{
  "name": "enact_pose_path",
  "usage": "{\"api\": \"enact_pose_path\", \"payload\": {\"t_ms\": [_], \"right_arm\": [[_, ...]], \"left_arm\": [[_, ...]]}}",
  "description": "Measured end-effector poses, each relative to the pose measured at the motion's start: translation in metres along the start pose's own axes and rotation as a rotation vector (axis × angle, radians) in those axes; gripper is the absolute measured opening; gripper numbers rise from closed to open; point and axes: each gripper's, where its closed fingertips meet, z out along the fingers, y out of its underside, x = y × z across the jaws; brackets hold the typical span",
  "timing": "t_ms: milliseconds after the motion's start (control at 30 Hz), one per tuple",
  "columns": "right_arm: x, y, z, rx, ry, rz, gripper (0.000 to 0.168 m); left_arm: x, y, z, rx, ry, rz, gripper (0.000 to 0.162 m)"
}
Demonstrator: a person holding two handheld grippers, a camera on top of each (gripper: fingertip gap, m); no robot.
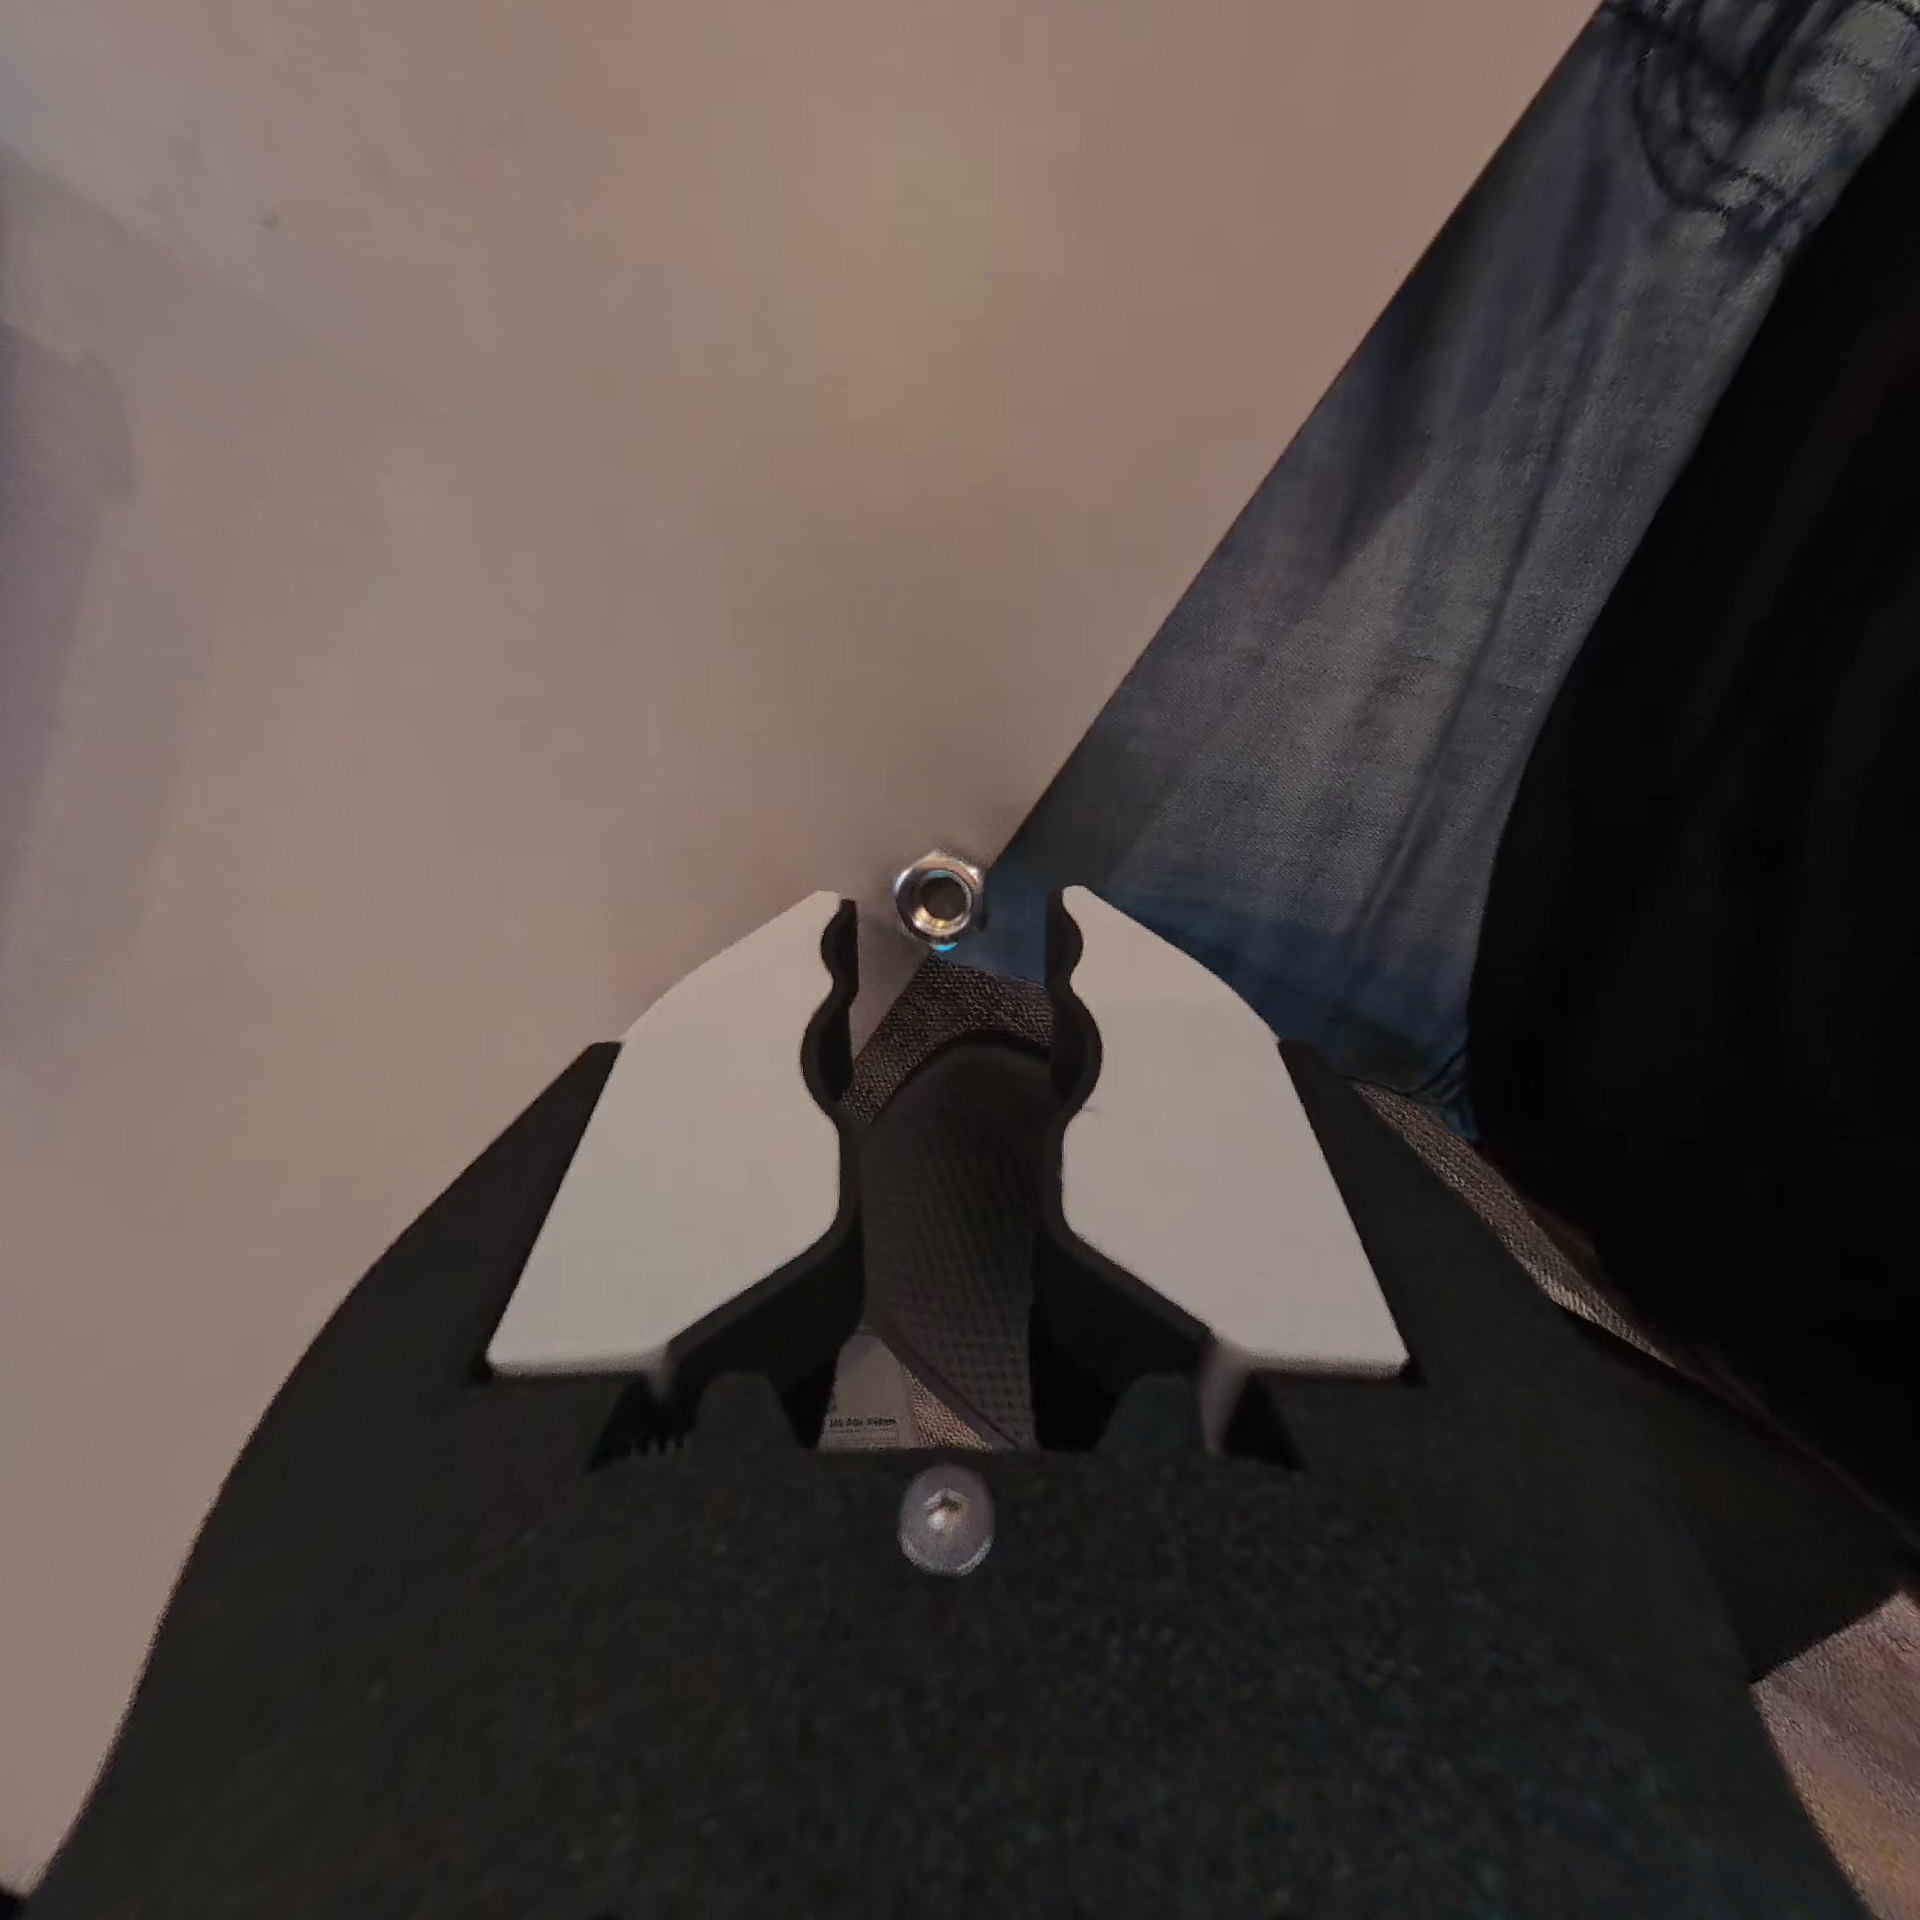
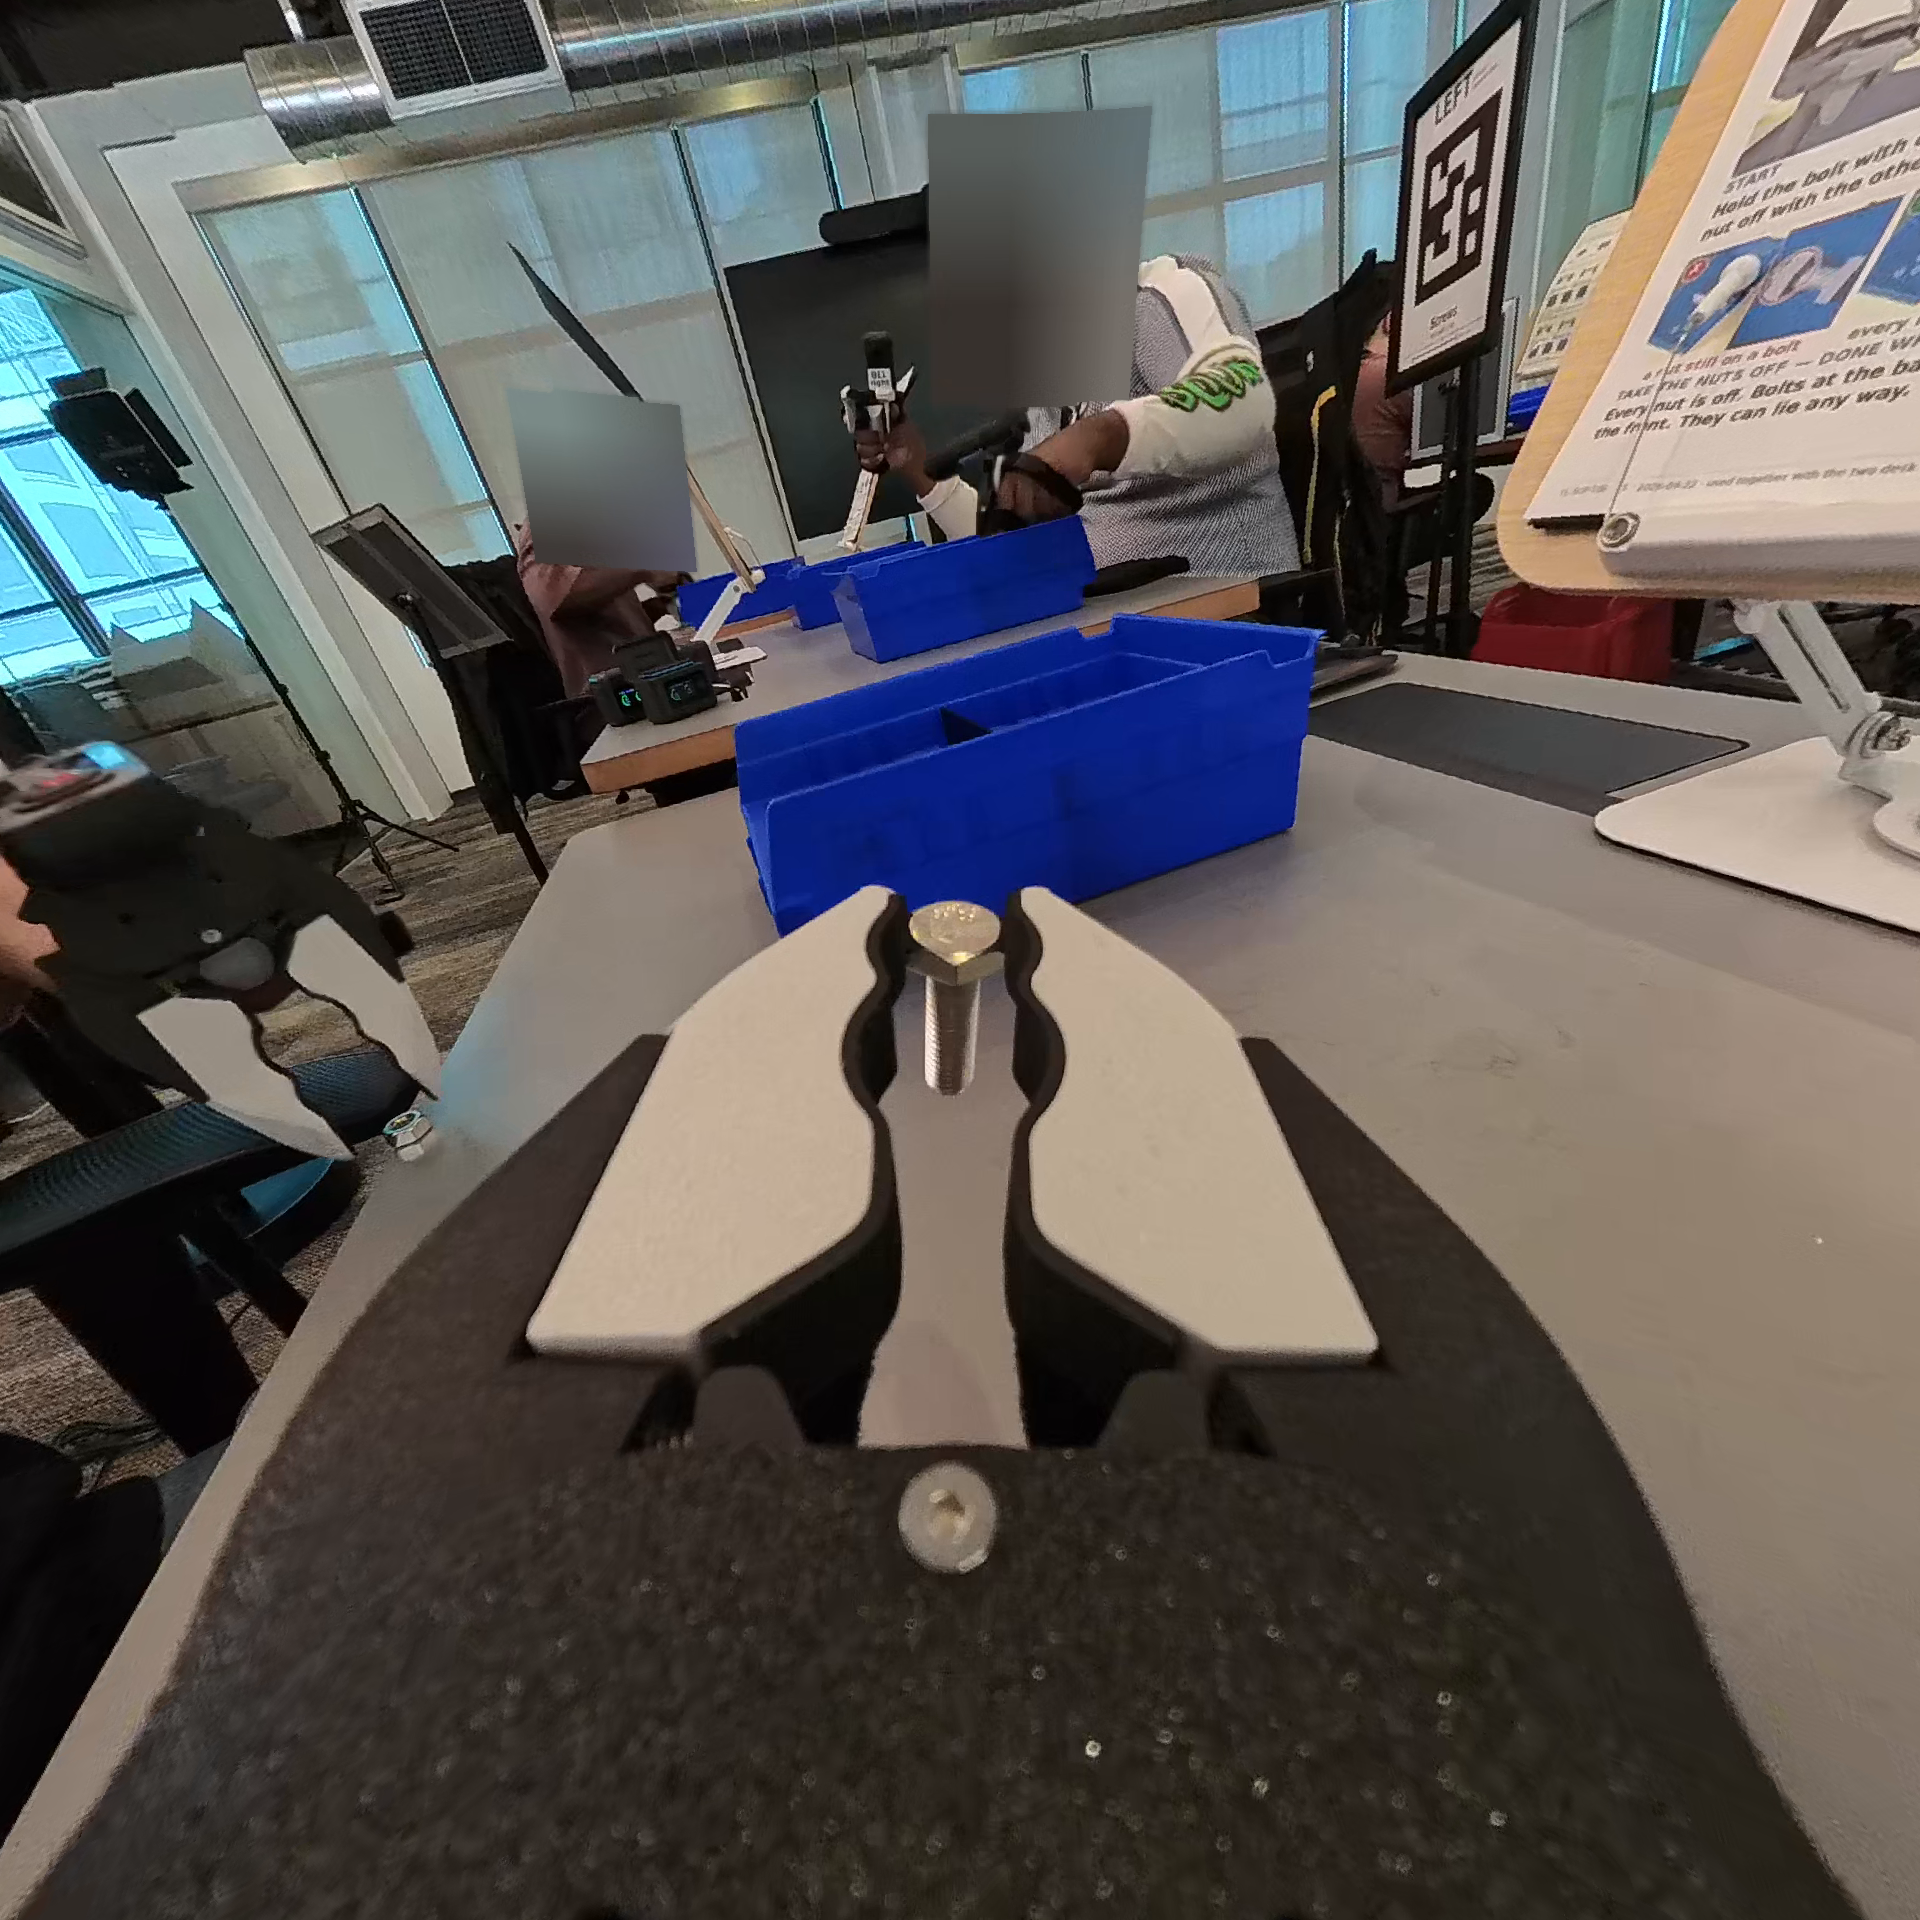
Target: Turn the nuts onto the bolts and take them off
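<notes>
My right gripper (image 2: 954, 940) clamps a bolt (image 2: 950, 997) by its head; my left gripper (image 1: 951, 920), fingers apart, hovers at a nut (image 1: 938, 907) on the table edge (image 1: 520, 520).

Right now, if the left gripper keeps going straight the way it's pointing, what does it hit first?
Most likely the nut, lying at the table edge just ahead of the open left gripper, roughly centred between its tips. Depth is unclear.

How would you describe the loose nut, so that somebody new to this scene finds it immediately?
Start at the grey table and follow it to the edge nearest the person's chair. There the nut lies flat, just beyond the tips of the open left tool. It is small, silver and six-sided, unlike the long bolt.
</notes>
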Motion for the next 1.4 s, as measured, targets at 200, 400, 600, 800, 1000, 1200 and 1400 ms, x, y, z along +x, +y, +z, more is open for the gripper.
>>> {"api": "enact_pose_path", "payload": {"t_ms": [200,400,600,800,1000,1200,1400], "right_arm": [[0.002,0.0,-0.001,0.001,0.0,0.007,0.018],[0.001,0.002,0.0,-0.005,-0.014,0.015,0.017],[-0.02,0.001,0.006,0.005,-0.106,-0.06,0.017],[-0.028,-0.046,0.009,0.161,-0.134,-0.19,0.017],[-0.002,-0.114,-0.007,0.416,-0.091,-0.042,0.017],[0.007,-0.107,-0.005,0.442,-0.088,0.03,0.017],[-0.004,-0.103,0.004,0.47,-0.114,0.056,0.017]], "left_arm": [[-0.003,0.0,0.007,-0.024,0.006,0.018,0.017],[-0.003,0.0,0.007,-0.003,0.01,0.018,0.017],[-0.046,-0.105,-0.05,0.633,0.156,-0.13,0.016],[-0.096,-0.273,-0.114,1.128,0.593,-0.337,0.016],[-0.14,-0.348,-0.117,1.261,0.996,-0.562,0.016],[-0.119,-0.349,-0.094,1.328,1.302,-0.66,0.016],[-0.107,-0.344,-0.086,1.39,1.459,-0.707,0.016]]}}
